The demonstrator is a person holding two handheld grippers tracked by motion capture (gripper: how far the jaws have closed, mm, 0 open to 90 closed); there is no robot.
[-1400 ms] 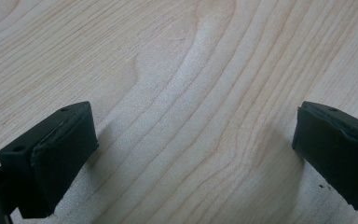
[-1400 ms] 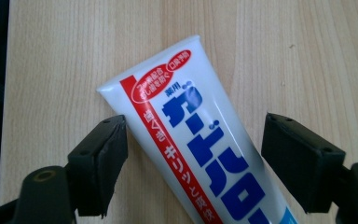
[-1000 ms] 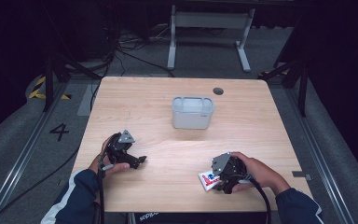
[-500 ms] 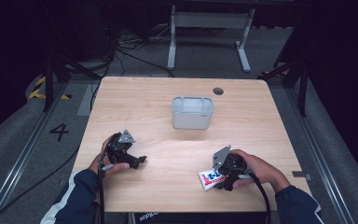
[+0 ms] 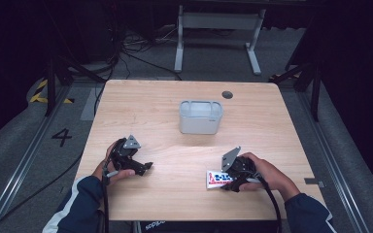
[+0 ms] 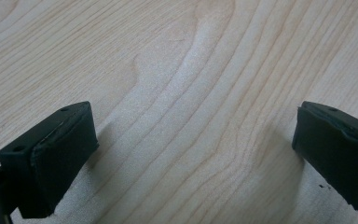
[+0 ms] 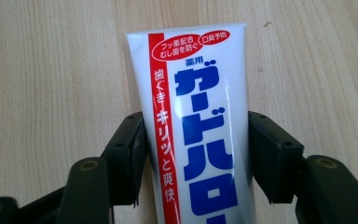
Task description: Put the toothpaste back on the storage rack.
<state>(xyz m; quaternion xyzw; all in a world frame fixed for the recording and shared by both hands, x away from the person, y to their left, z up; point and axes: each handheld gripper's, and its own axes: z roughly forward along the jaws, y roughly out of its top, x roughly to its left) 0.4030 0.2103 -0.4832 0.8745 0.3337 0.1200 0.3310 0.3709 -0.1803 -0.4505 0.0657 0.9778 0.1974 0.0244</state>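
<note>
A dark room with grey floor, loose cables and a white metal frame surrounds a pale wooden surface [image 5: 165, 97] with rounded corners and fine, wavy grain. A small dark round disc [image 5: 228, 94] sits near its far edge.

At the left of the high view, the left gripper [image 5: 145, 166], black and angular with a grey three-cornered plate on top, rests low over the surface in the person's left hand [image 5: 108, 162], the sleeve dark blue with a white stripe. The left gripper view brings out what the high view cannot: the two matte black rubbery pads [image 6: 65, 149] stand spread wide, with bare wood grain between them and soft shadows under each.

Toward the middle and farther back stands a pale grey, translucent plastic bin [image 5: 200, 117], rectangular with rounded corners and a rolled rim.

At the right, near the front edge, the right gripper [image 5: 223, 182] in the right hand [image 5: 267, 174] meets a flat toothpaste tube [image 5: 215, 178] lying on the surface. The right gripper view shows the glossy white tube [image 7: 200, 121], its crimped end pointing away, with a red stripe and blue Japanese lettering. The jaws have just been closing, and both pads now pinch the tube's sides.
</note>
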